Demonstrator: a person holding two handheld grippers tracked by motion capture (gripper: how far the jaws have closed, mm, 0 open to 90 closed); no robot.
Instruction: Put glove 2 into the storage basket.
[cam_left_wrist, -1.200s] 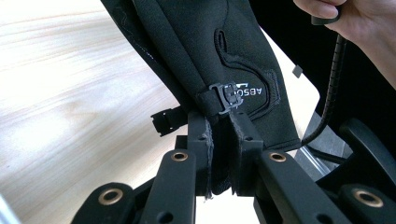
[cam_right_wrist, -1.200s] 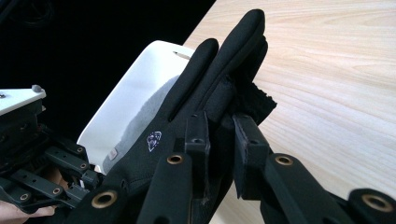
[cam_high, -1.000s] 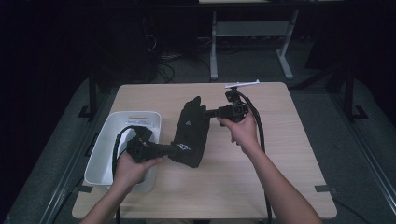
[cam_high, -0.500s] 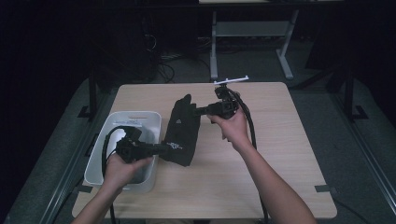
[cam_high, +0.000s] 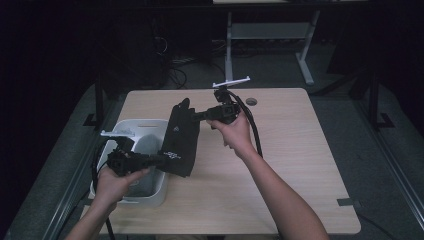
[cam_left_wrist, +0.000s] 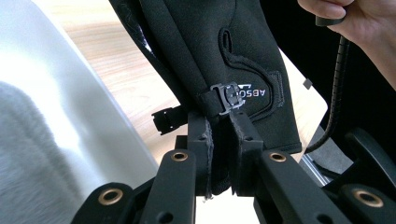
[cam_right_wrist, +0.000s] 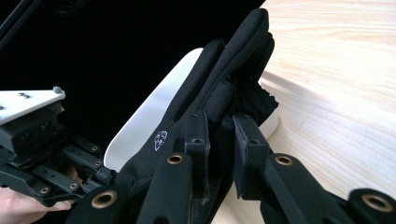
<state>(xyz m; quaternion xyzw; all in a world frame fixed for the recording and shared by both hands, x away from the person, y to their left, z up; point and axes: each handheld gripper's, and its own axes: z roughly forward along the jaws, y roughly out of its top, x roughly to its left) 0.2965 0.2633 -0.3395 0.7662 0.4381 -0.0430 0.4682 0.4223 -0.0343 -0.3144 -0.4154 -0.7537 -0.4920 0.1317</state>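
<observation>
A black glove (cam_high: 180, 137) with white print on its cuff hangs over the wooden table (cam_high: 300, 165), stretched between both grippers. In the high view my left gripper (cam_high: 162, 159) is shut on the cuff end, above the white bin (cam_high: 142, 122). My right gripper (cam_high: 198, 116) is shut on the finger end. In the left gripper view the pads (cam_left_wrist: 240, 140) pinch the cuff edge of the glove (cam_left_wrist: 210, 51) just under its small buckle. In the right gripper view the pads (cam_right_wrist: 247, 140) clamp the fingers of the glove (cam_right_wrist: 224, 74), with the bin's rim (cam_right_wrist: 154, 112) behind.
The white bin stands at the table's left edge. Bare wood lies on the right half of the table. A small round grommet (cam_high: 251, 101) sits near the far edge. A white desk frame (cam_high: 270, 30) and floor cables lie beyond the table.
Both hands have carried the glove to the left, so its cuff end now hangs over the bin. Both grips are unchanged.
</observation>
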